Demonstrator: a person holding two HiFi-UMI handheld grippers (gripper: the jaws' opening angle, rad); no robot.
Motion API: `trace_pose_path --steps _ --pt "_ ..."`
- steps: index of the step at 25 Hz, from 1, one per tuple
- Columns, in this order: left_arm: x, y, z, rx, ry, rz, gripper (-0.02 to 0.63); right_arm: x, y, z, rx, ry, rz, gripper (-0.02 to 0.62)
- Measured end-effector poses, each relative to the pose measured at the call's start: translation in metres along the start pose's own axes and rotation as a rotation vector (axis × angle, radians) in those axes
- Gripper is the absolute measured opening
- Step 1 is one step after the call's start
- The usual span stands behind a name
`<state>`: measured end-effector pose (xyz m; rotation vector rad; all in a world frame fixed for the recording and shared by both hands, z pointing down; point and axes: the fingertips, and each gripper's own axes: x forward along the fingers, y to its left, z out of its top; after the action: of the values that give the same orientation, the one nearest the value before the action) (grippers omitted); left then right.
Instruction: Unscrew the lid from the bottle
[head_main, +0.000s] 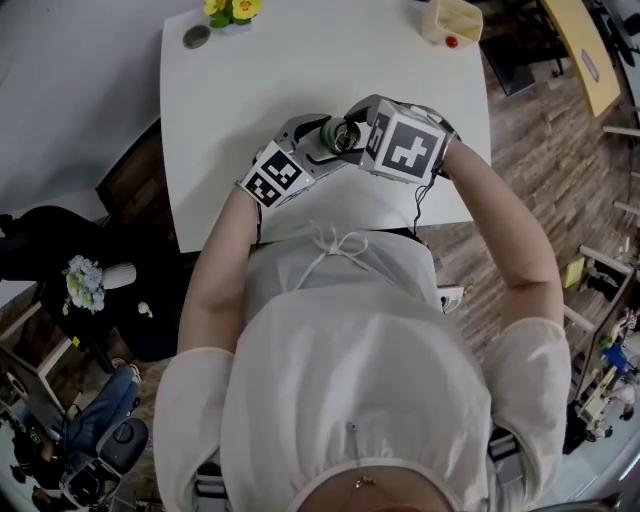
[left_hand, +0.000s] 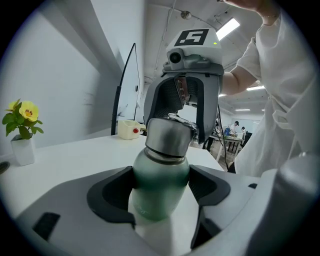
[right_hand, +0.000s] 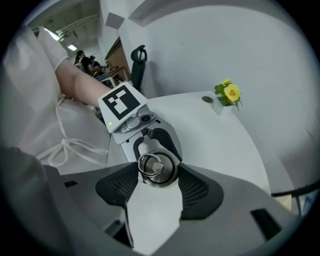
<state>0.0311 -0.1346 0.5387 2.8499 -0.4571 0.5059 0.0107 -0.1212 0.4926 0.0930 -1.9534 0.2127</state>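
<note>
Your left gripper (left_hand: 161, 194) has its two dark pads closed on the body of the rounded green metal bottle (left_hand: 159, 182), one pad on each flank below the shoulder. In the left gripper view the bottle leans a little to the right. The brushed-steel lid (right_hand: 157, 169), with a wire ring on top, sits on the bottle's neck. Your right gripper (right_hand: 159, 176) points steeply down onto the lid, its jaws partway apart and pressed against opposite sides of it.

Both grippers meet over the near part of the white table (head_main: 300, 70). You cannot tell whether the bottle's base rests on it. At the far left corner stand a yellow flower in a small white pot (left_hand: 22, 131) and a round grey disc (head_main: 196, 37). A cream box with a red button (left_hand: 131, 129) sits at the far right corner.
</note>
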Motion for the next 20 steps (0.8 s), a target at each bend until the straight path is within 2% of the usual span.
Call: trace_pose_path --steps 6,10,13,16,20 --pt "0.0004 0.0 -0.0012 -0.008 -0.001 0.0 0.365 0.0003 0.0014 -0.002 -0.261 0.125 0.09 0.261" --pt "0.0005 -0.0001 -0.0032 -0.014 0.001 0.003 0.365 0.0005 0.0031 -0.0019 -0.353 0.157 0.137 0.262" --pt "0.0009 -0.0005 -0.0038 -0.012 0.003 0.005 0.365 -0.0002 0.0036 -0.0023 -0.358 0.149 0.141 0.264" --pt "0.0008 -0.0005 -0.0035 -0.009 0.009 0.008 0.365 -0.0006 0.0029 -0.0023 -0.313 0.116 0.108 0.265" --pt "0.0008 -0.0008 -0.0019 -0.005 0.008 0.012 0.365 -0.0075 0.0015 -0.0016 -0.135 0.035 0.061 0.314"
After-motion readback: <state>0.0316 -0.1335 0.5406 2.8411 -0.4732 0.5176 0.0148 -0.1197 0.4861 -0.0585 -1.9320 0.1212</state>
